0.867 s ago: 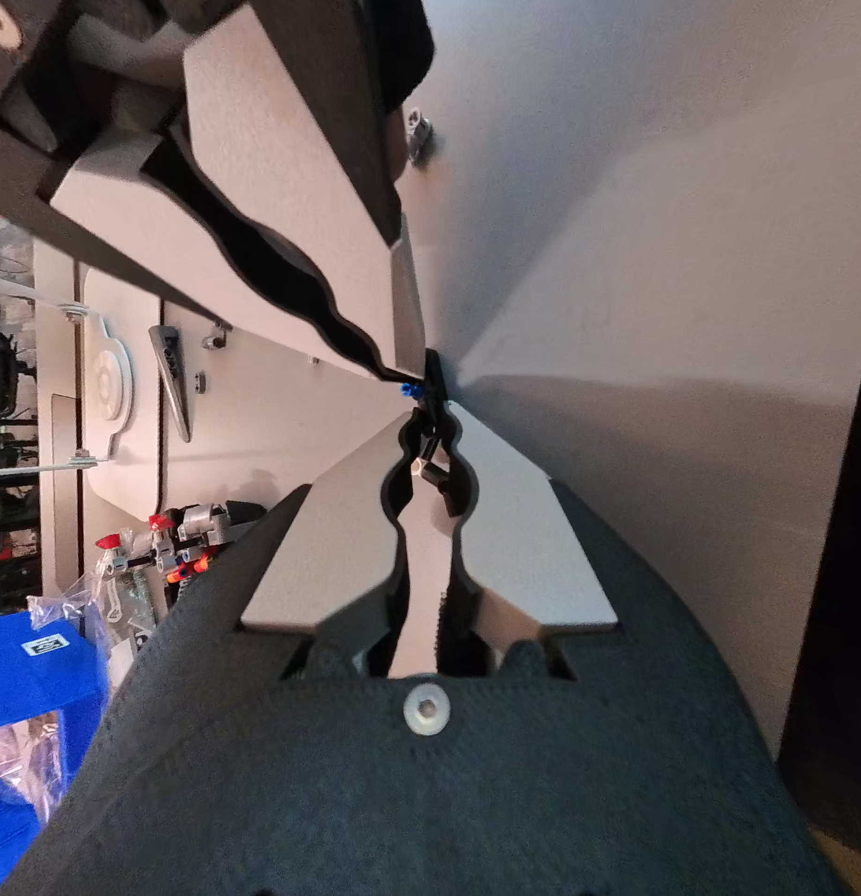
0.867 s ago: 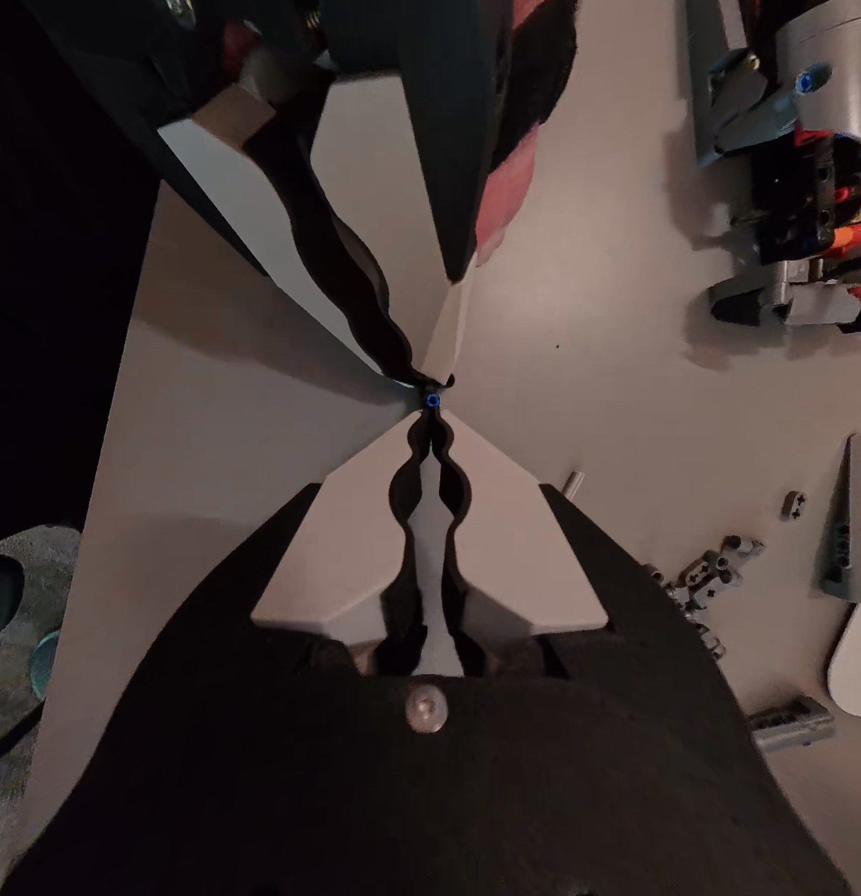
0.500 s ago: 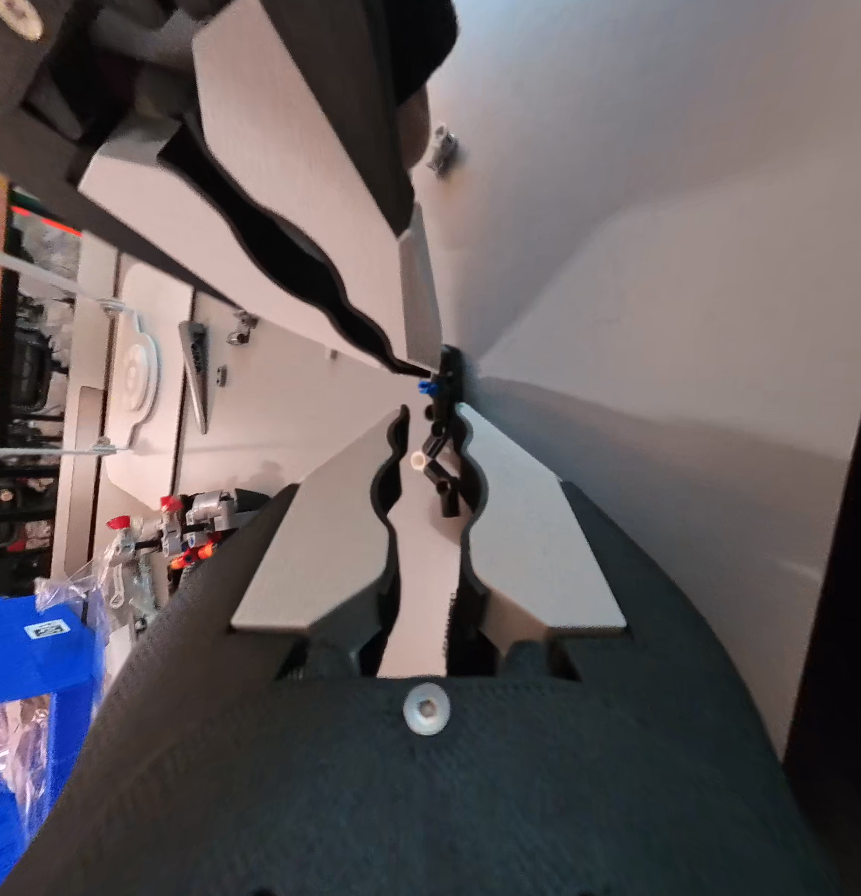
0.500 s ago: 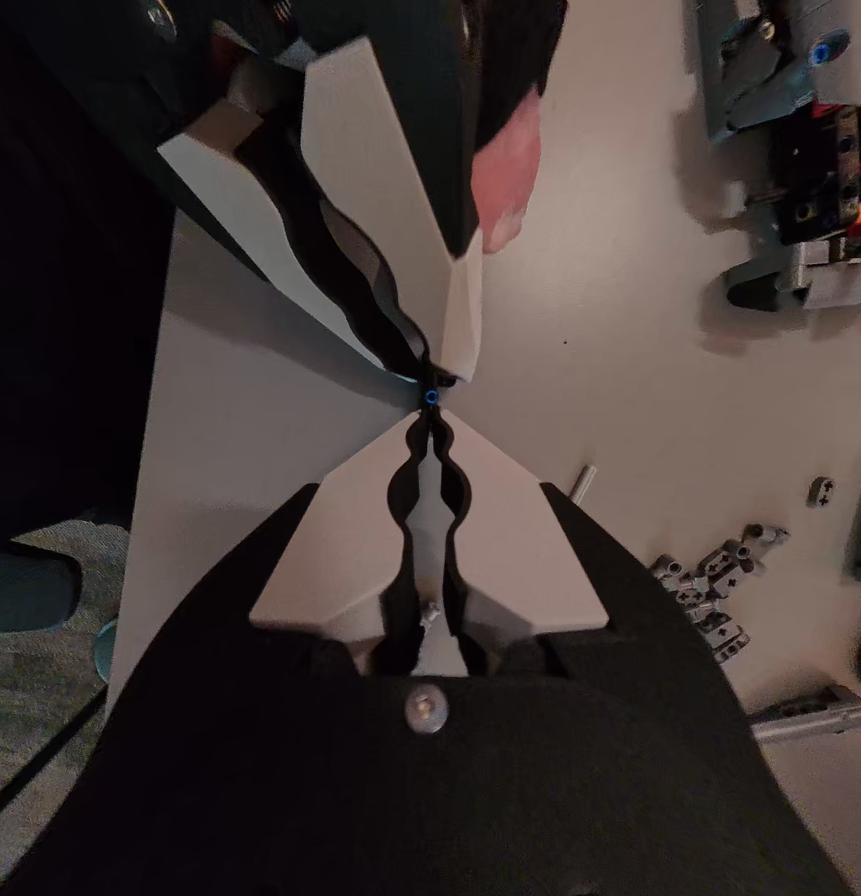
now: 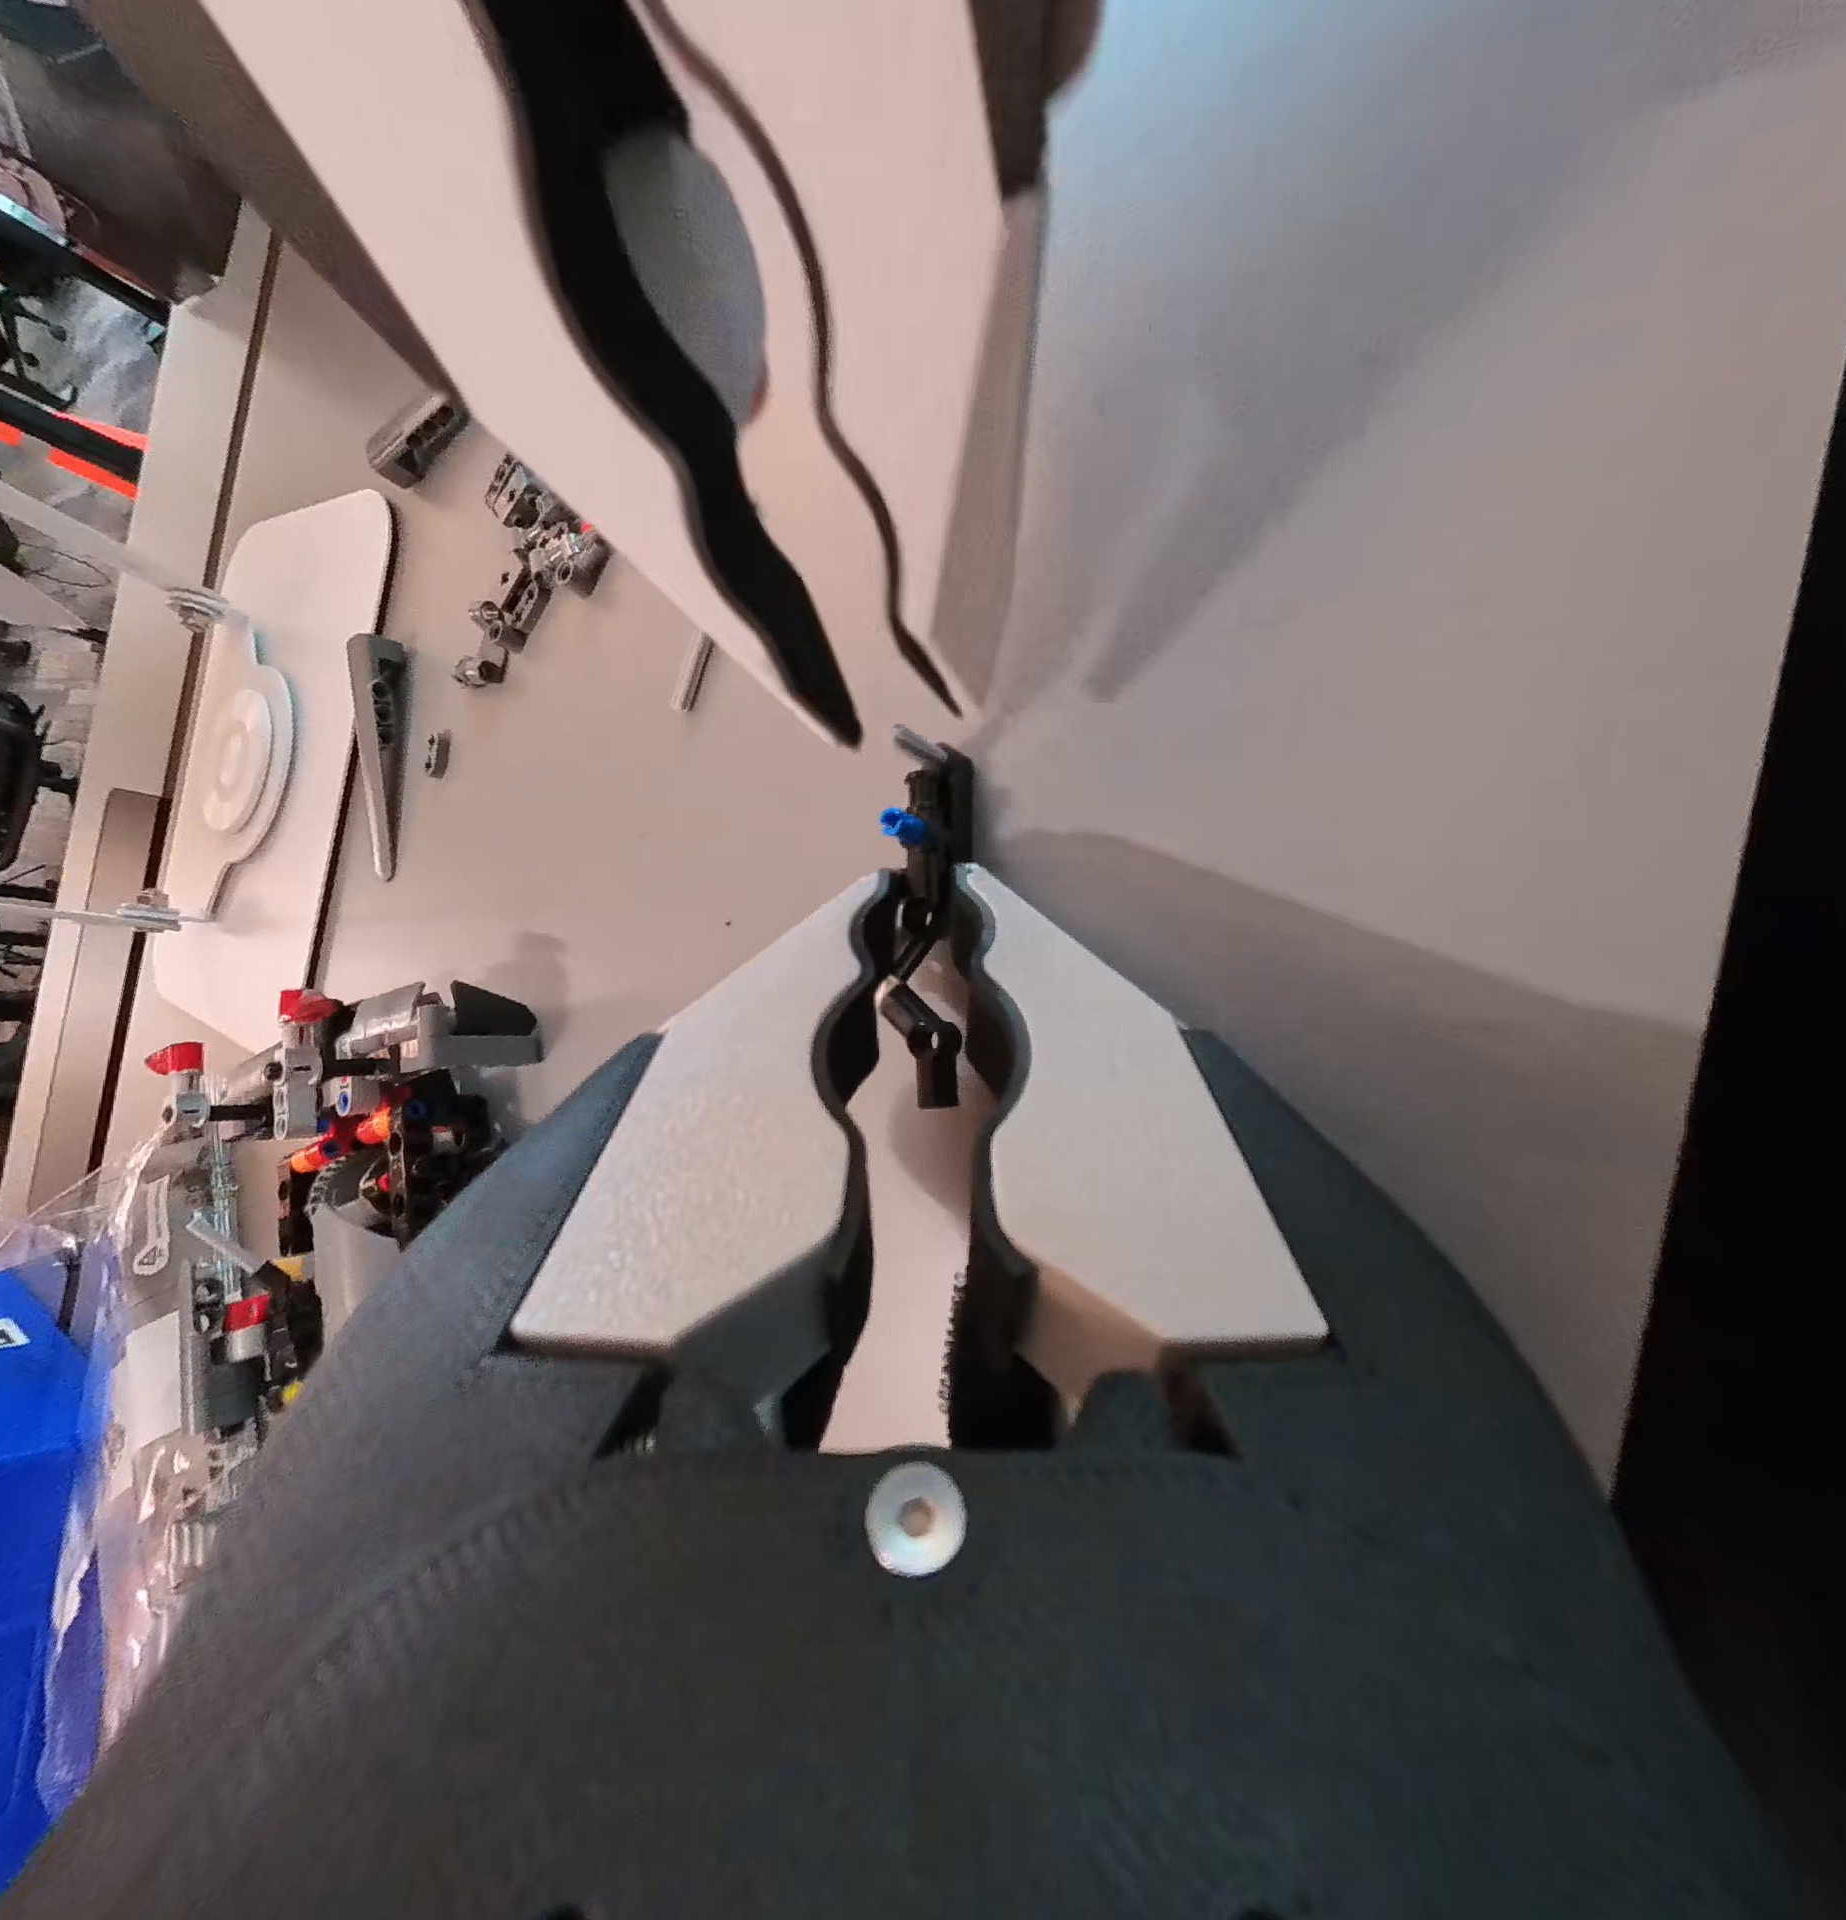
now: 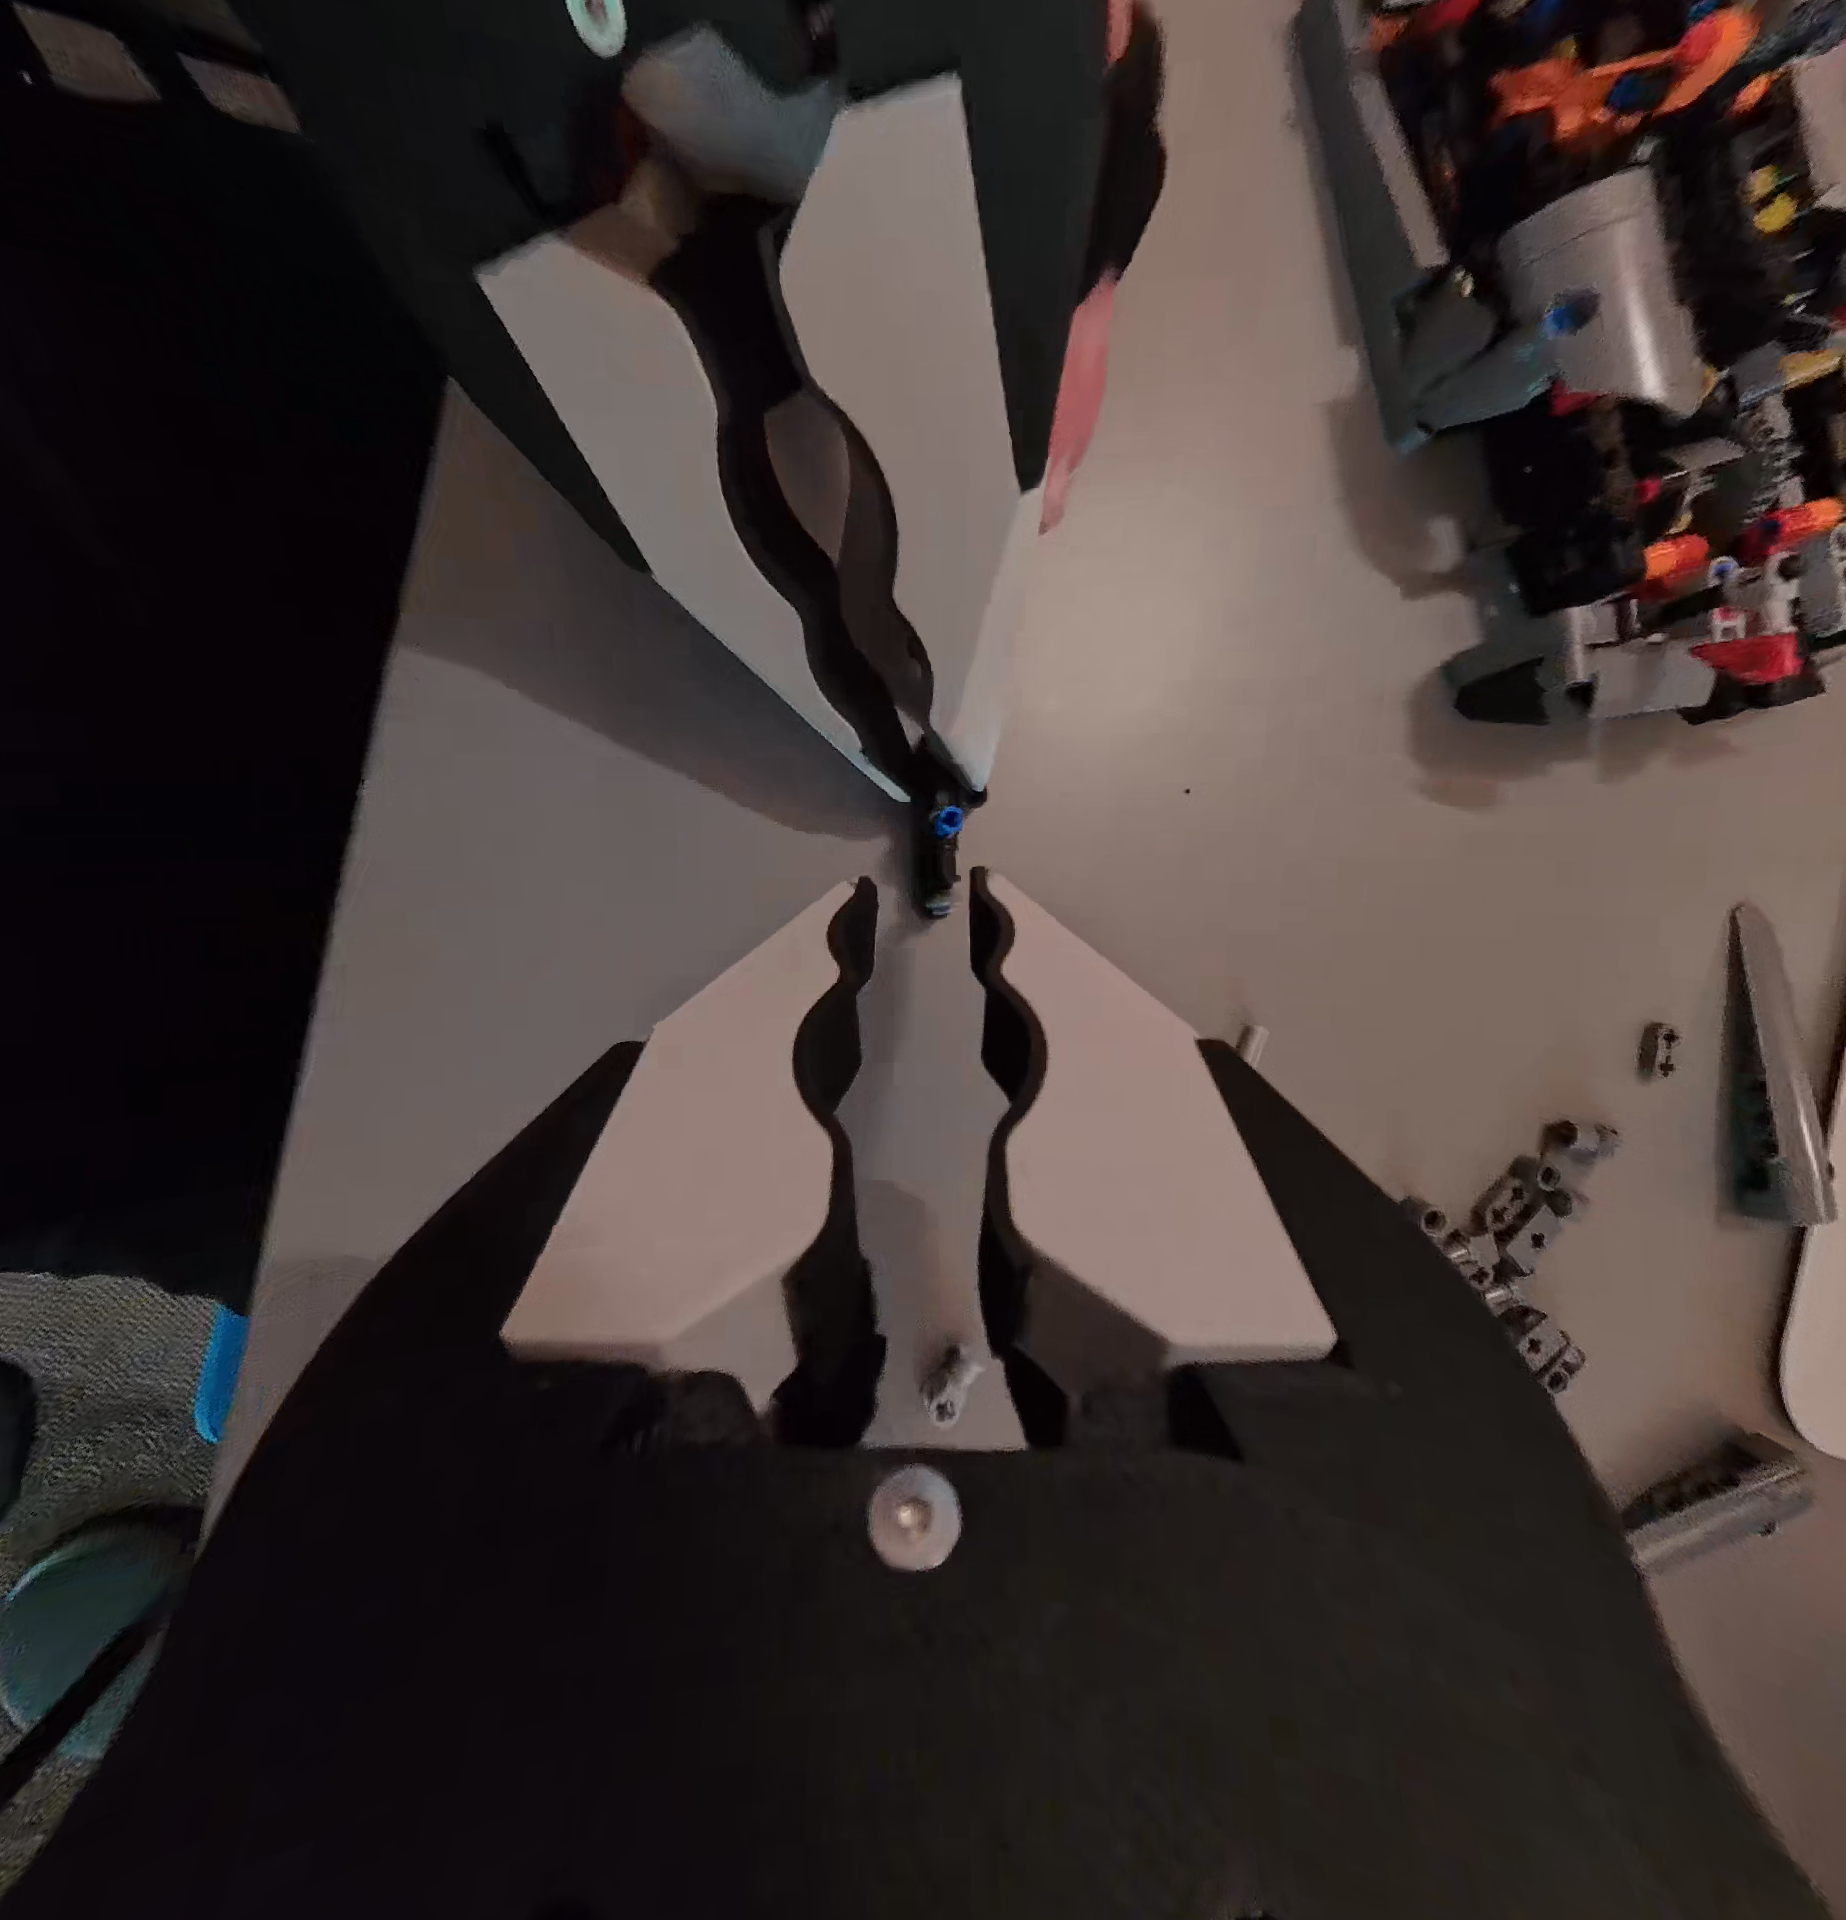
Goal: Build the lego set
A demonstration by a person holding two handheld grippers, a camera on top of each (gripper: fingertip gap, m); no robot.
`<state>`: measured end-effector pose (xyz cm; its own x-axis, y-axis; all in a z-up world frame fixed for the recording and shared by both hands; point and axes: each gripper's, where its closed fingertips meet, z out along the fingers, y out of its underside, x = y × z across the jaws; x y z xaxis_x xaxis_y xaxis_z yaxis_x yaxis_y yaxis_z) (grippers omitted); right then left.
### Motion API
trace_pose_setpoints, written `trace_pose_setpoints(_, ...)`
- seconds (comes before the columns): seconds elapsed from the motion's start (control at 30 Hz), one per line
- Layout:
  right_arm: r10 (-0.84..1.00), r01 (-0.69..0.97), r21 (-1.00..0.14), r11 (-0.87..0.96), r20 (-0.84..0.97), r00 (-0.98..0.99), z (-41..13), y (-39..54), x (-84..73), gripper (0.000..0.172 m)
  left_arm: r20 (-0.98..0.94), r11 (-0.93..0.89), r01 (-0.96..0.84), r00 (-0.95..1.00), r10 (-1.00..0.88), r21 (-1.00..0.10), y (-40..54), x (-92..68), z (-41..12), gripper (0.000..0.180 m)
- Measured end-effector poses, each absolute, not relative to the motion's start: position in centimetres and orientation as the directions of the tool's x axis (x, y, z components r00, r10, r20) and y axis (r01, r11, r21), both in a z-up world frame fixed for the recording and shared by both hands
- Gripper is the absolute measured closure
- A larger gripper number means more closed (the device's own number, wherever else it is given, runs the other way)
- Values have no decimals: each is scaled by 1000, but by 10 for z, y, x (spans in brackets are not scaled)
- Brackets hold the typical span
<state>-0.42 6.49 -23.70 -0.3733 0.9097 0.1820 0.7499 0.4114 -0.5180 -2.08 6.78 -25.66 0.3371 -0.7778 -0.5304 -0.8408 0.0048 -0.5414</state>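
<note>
My left gripper (image 5: 924, 883) is shut on a small black toy-brick part (image 5: 924, 831) with a blue pin (image 5: 903, 824) sticking out of its side. It holds the part just above the pale table (image 5: 1314, 520). My right gripper (image 6: 921, 883) is open, and its fingertips (image 6: 865, 894) stand apart on either side of the black part's near end (image 6: 940, 862) without touching it. The blue pin (image 6: 947, 821) faces this view. The right gripper also shows at the top of the left wrist view (image 5: 898, 717), jaws apart. The left gripper shows at the top of the right wrist view (image 6: 929, 764).
A half-built toy vehicle (image 6: 1677, 416) stands at the far right. A grey wedge piece (image 6: 1771, 1091), small grey connectors (image 6: 1511, 1247), a grey beam (image 6: 1708, 1507) and a white board (image 5: 275, 727) lie on the table. A blue box (image 5: 15, 1455) and plastic bags are beside the vehicle. Only a small space, under 4 cm, lies between the two pairs of fingers. The grey beam (image 6: 1708, 1507) sits 25 cm or so from the ends of my right fingers.
My right gripper was shut at the blue pin, tip to tip with the left; it has opened and drawn back. The left gripper keeps hold of the black part.
</note>
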Motion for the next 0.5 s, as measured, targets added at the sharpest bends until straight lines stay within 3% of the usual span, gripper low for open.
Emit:
trace_pose_setpoints(0.3,900,787,-436,435,199,-387,-259,66,-16,168,-514,32,-835,308,-801,-550,64,-17,-257,173)
trace_pose_setpoints(0.5,907,793,-442,419,170,-384,-259,65,-15,168,-496,26,-822,319,-808,-569,63,-24,-249,159)
